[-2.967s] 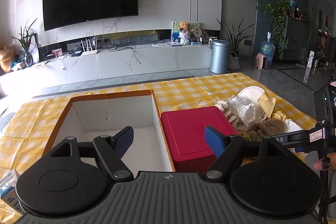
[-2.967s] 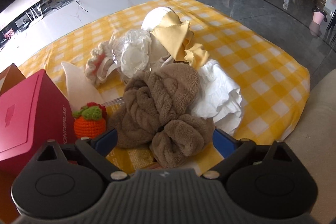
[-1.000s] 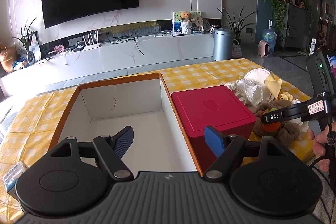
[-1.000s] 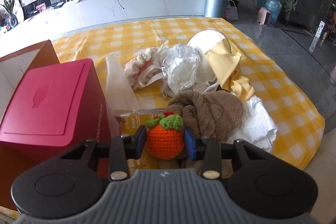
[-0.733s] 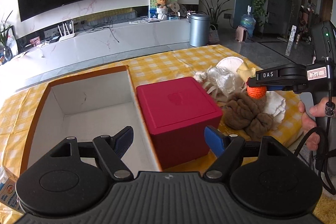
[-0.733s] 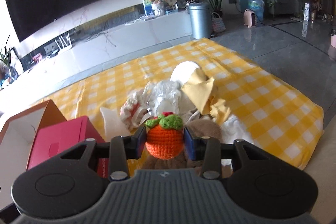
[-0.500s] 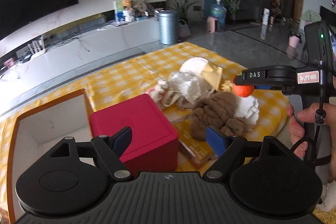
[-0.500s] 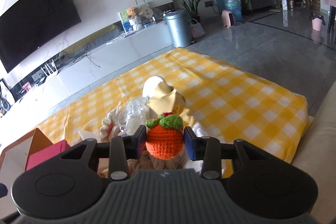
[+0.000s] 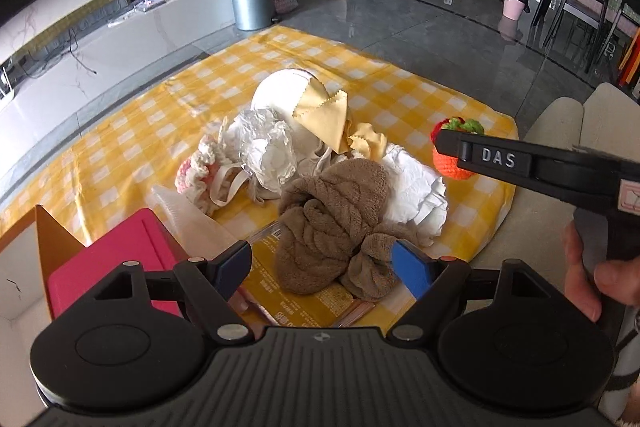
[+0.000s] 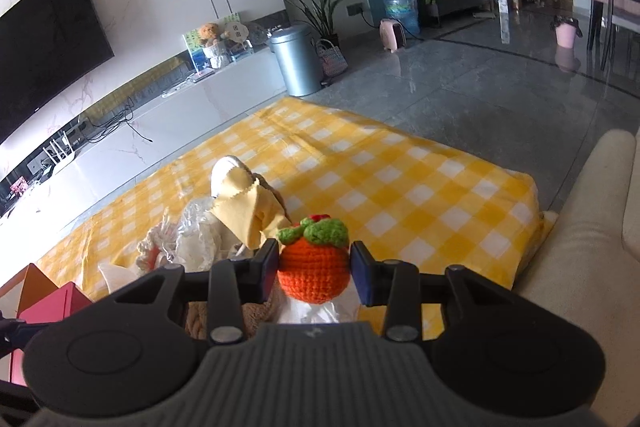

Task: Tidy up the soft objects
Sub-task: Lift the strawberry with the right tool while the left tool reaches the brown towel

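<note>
Two grippers are up over the yellow checked cloth (image 9: 404,107), and only one of them has anything. The right gripper (image 10: 314,269) is clamped on the little crocheted orange (image 10: 313,267), both pads pressing its knitted sides, and it hangs in the air above the cloth's near right corner, clear of the heap. The left gripper (image 9: 322,267) has its jaws spread wide with nothing between them, poised over the brown towel (image 9: 332,223) at the near edge of the cloth.

From where I stand the orange looks the riskier piece. It is round, squashy and held only across its middle, so a quick swing towards the open cardboard box (image 9: 24,259) at the near left could let it roll out of the pads; it would likely bounce off the cloth onto the floor. The red box (image 9: 116,251) stands between the heap and the cardboard one, so a low carry could clip its lid.

With the towel, I'd worry about what it drags. It is knotted up against the white crumpled cloth (image 9: 412,183) and lies on a yellow packet (image 9: 304,303), so a shallow pinch may lift only a fold, or pull neighbours along. Both hands are close together, too, and could knock each other.
</note>
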Demonstrator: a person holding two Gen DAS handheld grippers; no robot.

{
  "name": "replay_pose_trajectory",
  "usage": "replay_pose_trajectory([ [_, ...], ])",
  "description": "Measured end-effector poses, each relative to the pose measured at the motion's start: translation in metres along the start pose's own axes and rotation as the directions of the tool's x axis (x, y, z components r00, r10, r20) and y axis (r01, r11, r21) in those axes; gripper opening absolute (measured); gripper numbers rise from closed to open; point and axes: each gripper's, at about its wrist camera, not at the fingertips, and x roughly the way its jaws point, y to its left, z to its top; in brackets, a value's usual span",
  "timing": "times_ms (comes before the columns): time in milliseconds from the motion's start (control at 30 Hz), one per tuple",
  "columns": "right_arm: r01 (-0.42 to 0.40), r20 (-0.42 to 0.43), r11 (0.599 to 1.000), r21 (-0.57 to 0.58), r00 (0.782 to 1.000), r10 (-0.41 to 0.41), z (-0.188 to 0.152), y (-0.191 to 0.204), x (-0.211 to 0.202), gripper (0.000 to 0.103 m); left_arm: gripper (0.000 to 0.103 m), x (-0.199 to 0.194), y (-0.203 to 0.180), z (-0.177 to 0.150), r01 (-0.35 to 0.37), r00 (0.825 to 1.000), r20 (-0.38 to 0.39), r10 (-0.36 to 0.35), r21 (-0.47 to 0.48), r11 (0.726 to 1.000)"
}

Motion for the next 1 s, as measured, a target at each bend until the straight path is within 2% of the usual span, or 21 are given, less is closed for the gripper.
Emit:
replay_pose_trajectory([
  [100,-0.019,-0.001,1.0,0.009,1.0,0.019,0.0,-0.002,0.001,0.039,0.094,0.019,0.001,0.009,0.036,0.997,-0.062,-0.039,-0.047,0.998],
  [200,-0.044,-0.01,0.999,0.007,0.999,0.044,-0.001,-0.002,0.003,0.039,0.094,0.041,-0.002,0.014,0.074,0.99,-0.118,-0.079,-0.045,0.996],
  [300,-0.039,-0.025,0.999,0.017,0.999,0.04,-0.002,-0.004,0.006,0.039,0.094,0.058,-0.007,0.016,0.059,0.985,-0.158,-0.068,-0.064,0.996],
  [467,-0.044,-0.034,0.998,0.048,0.998,0.045,-0.002,-0.012,0.006,0.039,0.094,0.074,-0.006,0.017,0.038,0.969,-0.23,-0.088,-0.212,0.976],
  [567,-0.07,-0.025,0.995,0.069,0.997,0.072,-0.002,-0.016,0.003,0.039,0.088,0.08,-0.008,0.024,-0.008,0.954,-0.291,-0.076,-0.276,0.961],
  [633,-0.078,-0.017,0.993,0.093,0.997,0.08,-0.002,-0.019,0.003,0.039,0.085,0.081,-0.005,0.028,-0.01,0.946,-0.309,-0.097,-0.328,0.945],
  [700,-0.074,-0.018,0.992,0.102,0.997,0.076,-0.001,-0.022,0.003,0.039,0.084,0.082,0.0,0.032,-0.045,0.943,-0.321,-0.087,-0.384,0.922],
  [767,-0.072,-0.022,0.992,0.102,0.997,0.074,-0.002,-0.025,0.003,0.039,0.084,0.085,0.01,0.034,-0.041,0.943,-0.309,-0.122,-0.472,0.881],
  [800,-0.059,-0.02,0.993,0.101,0.998,0.062,-0.002,-0.026,0.003,0.038,0.085,0.089,0.014,0.035,-0.029,0.938,-0.312,-0.15,-0.502,0.864],
  [867,-0.043,-0.014,0.994,0.099,0.999,0.044,-0.002,-0.027,0.002,0.038,0.085,0.101,0.02,0.034,-0.033,0.918,-0.346,-0.192,-0.552,0.833],
  [967,-0.045,-0.011,0.995,0.094,0.999,0.047,-0.002,-0.027,0.002,0.038,0.086,0.122,0.02,0.03,-0.078,0.879,-0.414,-0.236,-0.614,0.786],
  [1000,-0.048,-0.011,0.995,0.088,0.999,0.049,-0.002,-0.027,0.002,0.038,0.088,0.128,0.019,0.029,-0.085,0.869,-0.429,-0.248,-0.622,0.778],
])
